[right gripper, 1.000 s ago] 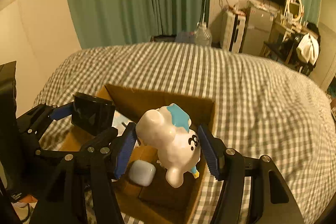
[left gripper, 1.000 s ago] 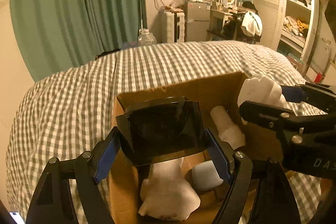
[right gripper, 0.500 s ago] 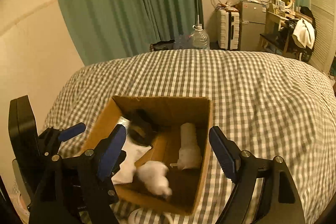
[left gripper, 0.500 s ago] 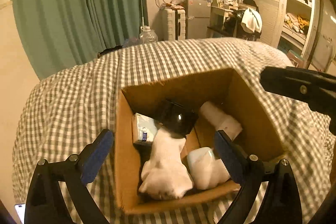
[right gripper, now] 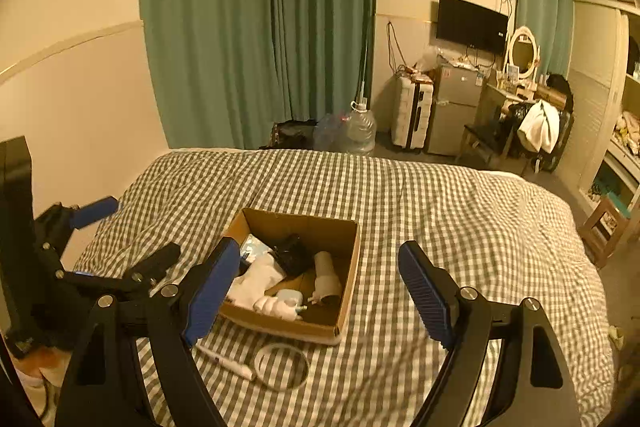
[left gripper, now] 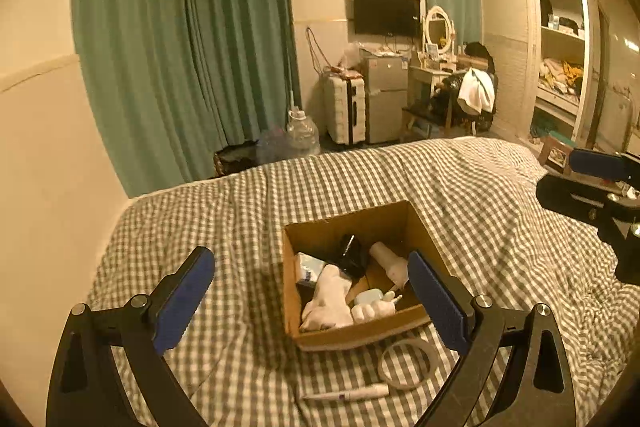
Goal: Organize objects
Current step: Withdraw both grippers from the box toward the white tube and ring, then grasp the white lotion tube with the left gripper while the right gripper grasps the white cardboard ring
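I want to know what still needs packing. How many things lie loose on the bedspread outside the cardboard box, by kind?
Tape ring: 1
Pen-like white stick: 1
Total: 2, both on the bedspread just in front of the cardboard box.

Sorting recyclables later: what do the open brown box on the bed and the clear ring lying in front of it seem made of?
The open brown box looks like matte corrugated cardboard: raw tan walls, folded corners. The clear ring is probably glossy plastic, perhaps a tape roll: the checked bedcover shows through it.
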The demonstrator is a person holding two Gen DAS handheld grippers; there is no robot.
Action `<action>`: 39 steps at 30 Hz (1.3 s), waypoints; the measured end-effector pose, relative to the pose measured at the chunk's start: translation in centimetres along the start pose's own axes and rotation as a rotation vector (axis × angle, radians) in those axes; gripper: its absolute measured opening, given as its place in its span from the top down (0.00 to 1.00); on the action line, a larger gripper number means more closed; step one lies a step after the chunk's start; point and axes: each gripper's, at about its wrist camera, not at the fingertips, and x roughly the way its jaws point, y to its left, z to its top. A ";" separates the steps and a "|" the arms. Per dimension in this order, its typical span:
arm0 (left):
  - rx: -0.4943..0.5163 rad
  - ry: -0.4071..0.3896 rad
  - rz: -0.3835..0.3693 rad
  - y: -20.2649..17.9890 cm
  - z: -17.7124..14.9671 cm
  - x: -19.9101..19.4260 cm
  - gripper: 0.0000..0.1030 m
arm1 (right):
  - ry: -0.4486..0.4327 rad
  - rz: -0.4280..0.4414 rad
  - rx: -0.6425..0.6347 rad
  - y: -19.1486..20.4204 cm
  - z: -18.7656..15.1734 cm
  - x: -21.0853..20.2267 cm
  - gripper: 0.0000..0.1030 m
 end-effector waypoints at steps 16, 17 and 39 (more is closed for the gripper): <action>-0.026 0.016 0.051 1.6 -4.6 -4.4 0.03 | -0.008 -0.019 -0.049 2.8 -4.2 -4.3 0.21; -0.032 0.025 0.058 1.7 -5.2 -4.0 0.03 | -0.003 -0.027 -0.054 2.9 -4.7 -3.9 0.21; -0.062 0.284 0.086 0.8 -18.7 10.3 0.03 | 0.392 0.022 0.008 3.3 -18.8 17.0 0.21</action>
